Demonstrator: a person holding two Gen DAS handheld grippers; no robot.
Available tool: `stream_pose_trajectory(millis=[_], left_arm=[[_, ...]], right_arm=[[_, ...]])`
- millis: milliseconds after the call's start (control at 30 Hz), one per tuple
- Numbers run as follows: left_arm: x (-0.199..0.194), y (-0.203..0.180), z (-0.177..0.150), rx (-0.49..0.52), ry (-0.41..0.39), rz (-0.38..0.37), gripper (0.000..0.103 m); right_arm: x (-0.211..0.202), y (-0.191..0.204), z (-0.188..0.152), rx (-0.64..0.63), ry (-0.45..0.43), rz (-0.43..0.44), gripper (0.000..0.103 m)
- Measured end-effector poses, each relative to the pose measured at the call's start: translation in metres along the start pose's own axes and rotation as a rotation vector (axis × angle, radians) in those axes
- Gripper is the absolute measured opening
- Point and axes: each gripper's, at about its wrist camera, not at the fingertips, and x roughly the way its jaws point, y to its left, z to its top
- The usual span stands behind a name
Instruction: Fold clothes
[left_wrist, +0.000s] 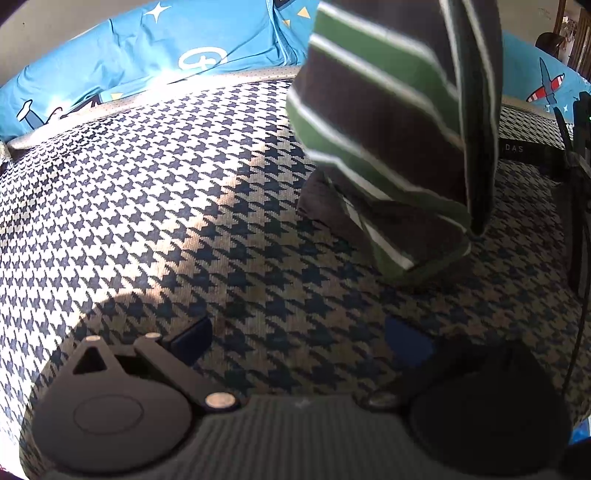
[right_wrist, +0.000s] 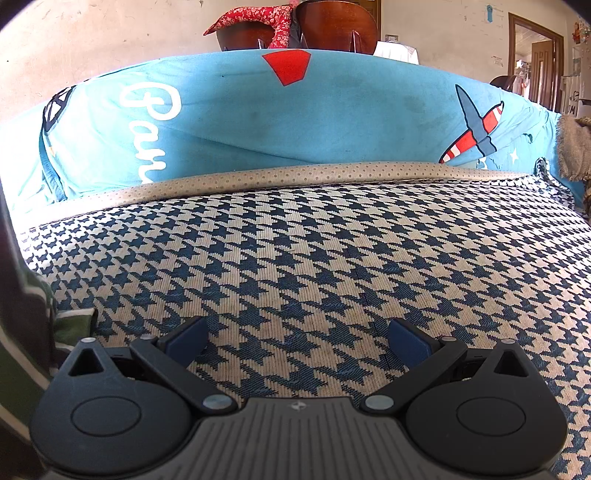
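A garment (left_wrist: 384, 122) striped in green, dark brown and white hangs blurred at the upper right of the left wrist view. Its lower end (left_wrist: 402, 243) touches the houndstooth cover (left_wrist: 166, 206). What holds it up is out of frame. My left gripper (left_wrist: 297, 339) is open just above the cover, short of the garment, with nothing between its fingers. In the right wrist view the same garment (right_wrist: 26, 332) shows only at the left edge. My right gripper (right_wrist: 297, 339) stands open and low over the houndstooth cover (right_wrist: 314, 251), holding nothing.
A blue cushion (right_wrist: 295, 125) printed with planes and white lettering runs along the back, above a beige dotted edge (right_wrist: 295, 173). A black box marked "DAS" (left_wrist: 521, 149) and dark gear sit at the right. Behind are wooden chairs (right_wrist: 332, 22) with red cloth.
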Motion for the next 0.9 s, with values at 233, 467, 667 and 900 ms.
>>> stream_pose_trajectory(millis=[233, 467, 667, 900], left_arm=[[-0.001, -0.004, -0.002, 0.004, 0.011, 0.003, 0.103], [-0.003, -0.005, -0.003, 0.001, 0.019, -0.003, 0.103], [-0.007, -0.009, 0.000, 0.017, 0.022, 0.008, 0.103], [-0.011, -0.018, -0.001, 0.048, 0.013, 0.011, 0.103]], right_arm=[[0.000, 0.000, 0.000, 0.000, 0.000, 0.000, 0.103], [0.000, 0.000, 0.000, 0.000, 0.000, 0.000, 0.103], [0.000, 0.000, 0.000, 0.000, 0.000, 0.000, 0.103], [0.000, 0.000, 0.000, 0.000, 0.000, 0.000, 0.103]])
